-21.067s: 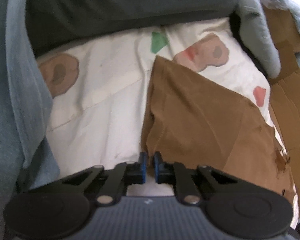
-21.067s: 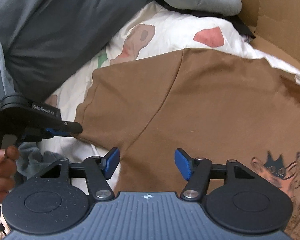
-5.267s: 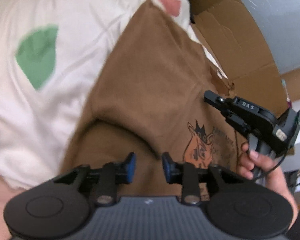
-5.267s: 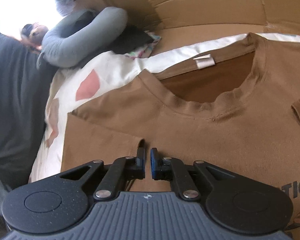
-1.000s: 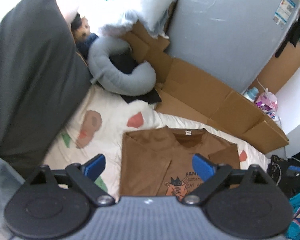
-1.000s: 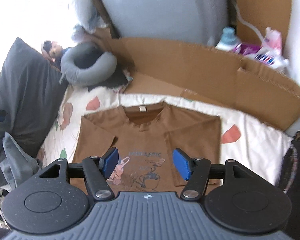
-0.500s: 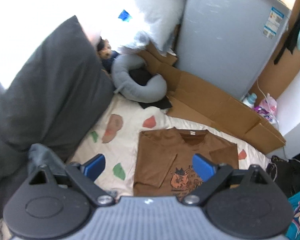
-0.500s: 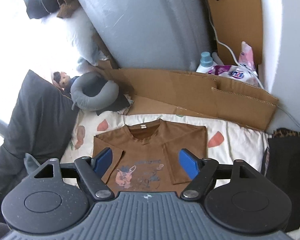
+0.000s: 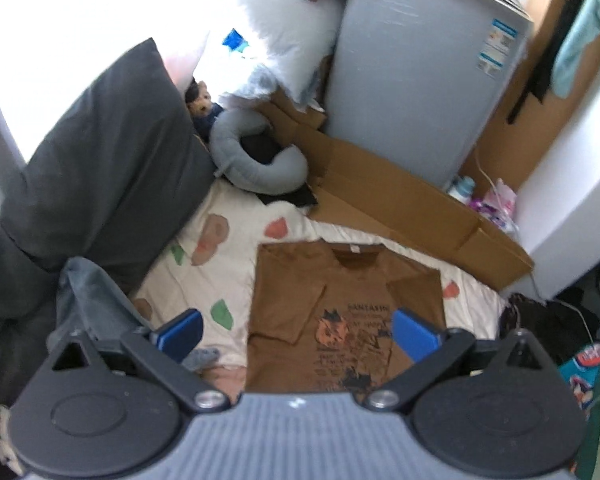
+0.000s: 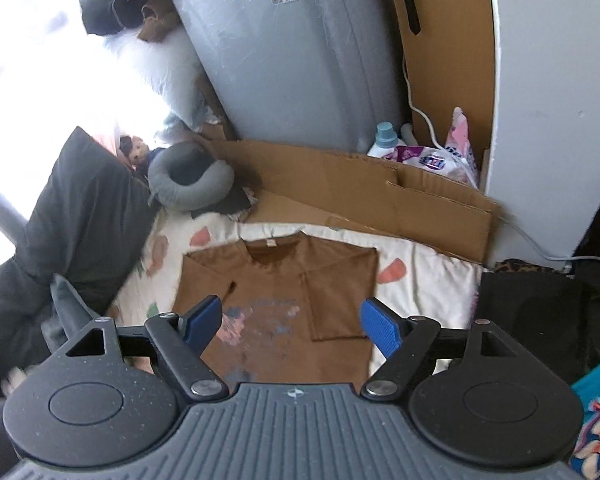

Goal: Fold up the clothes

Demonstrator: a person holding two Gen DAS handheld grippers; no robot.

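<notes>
While we hold both grippers high above the bed, a brown T-shirt (image 9: 340,304) lies flat on the white patterned sheet (image 9: 220,276), its front print up, the collar toward twelve o'clock and both sleeves folded in over the chest. Our left gripper (image 9: 296,330) has its blue pads spread and still parting, with nothing between them; the shirt lies well below, seen through the gap. Our right gripper (image 10: 292,320) is likewise released, its fingers wide apart and empty, and the same shirt (image 10: 276,292) shows far beneath it. At nine o'clock of the shirt a dark grey cushion (image 9: 100,152) leans over the sheet, and a grey-blue garment (image 9: 92,300) lies crumpled at eight o'clock. At eleven o'clock a grey neck pillow (image 9: 256,168) curls beside a small doll (image 9: 202,100). Flattened cardboard (image 9: 400,204) runs along the sheet's far edge from twelve to two o'clock, against a tall grey appliance (image 9: 416,80). In the right wrist view a detergent bottle (image 10: 384,140) and a pink packet (image 10: 456,148) stand behind the cardboard at one o'clock.
</notes>
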